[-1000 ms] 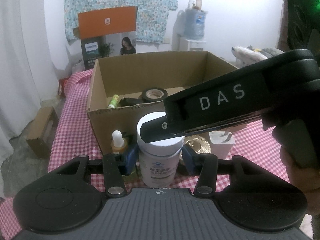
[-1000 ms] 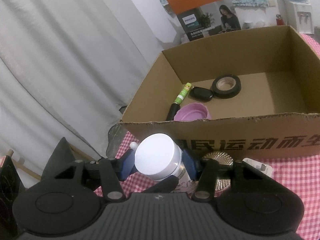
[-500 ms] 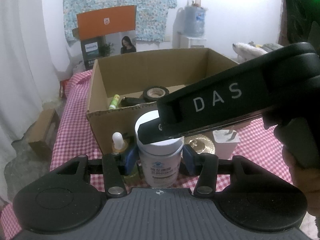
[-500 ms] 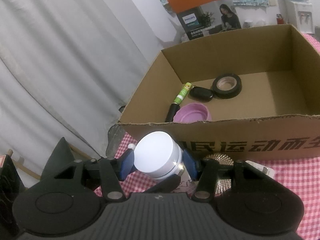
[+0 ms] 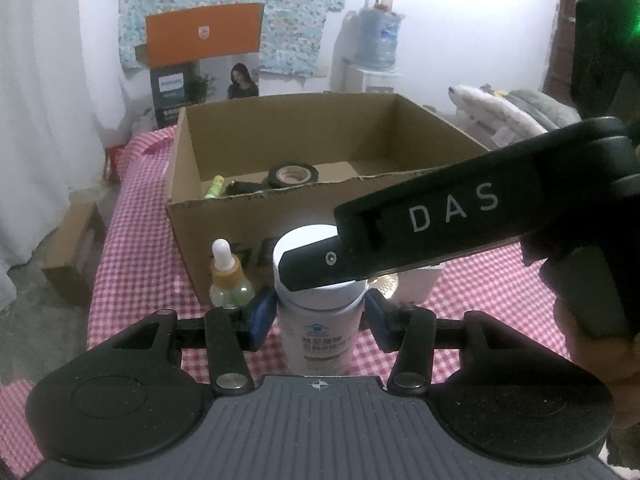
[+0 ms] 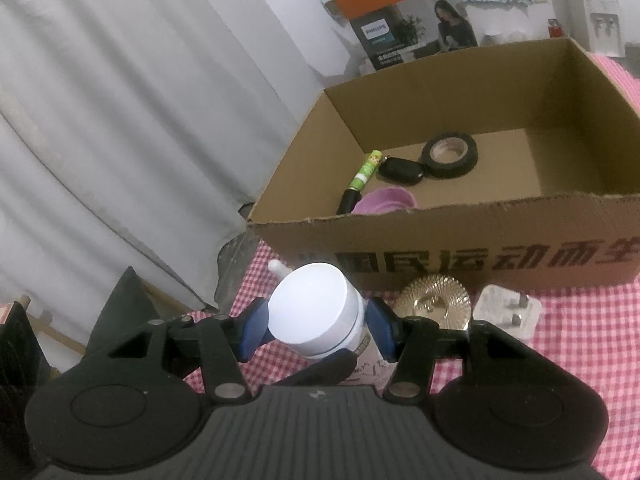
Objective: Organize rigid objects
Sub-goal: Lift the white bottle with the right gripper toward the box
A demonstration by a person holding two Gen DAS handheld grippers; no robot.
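A white bottle [image 5: 320,320] with a white cap stands on the checked cloth before the cardboard box [image 5: 248,216]. My left gripper [image 5: 318,318] has its blue pads at either side of the bottle's body, with small gaps. My right gripper [image 6: 316,322] is shut on the bottle's cap [image 6: 310,312] from above; its black finger crosses the left wrist view [image 5: 420,232]. The box [image 6: 480,236] holds a tape roll [image 6: 450,154], a black fob [image 6: 400,170], a green tube [image 6: 366,168] and a purple lid [image 6: 384,200].
A dropper bottle [image 5: 226,276] stands left of the white bottle. A gold ridged disc [image 6: 436,300] and a white plug adapter [image 6: 506,310] lie on the cloth in front of the box. White curtains hang at the left. A small carton [image 5: 72,248] is on the floor.
Both grippers and the bottle stay together. The box has drawn slightly farther in both views, and the left pads have opened a little away from the bottle.
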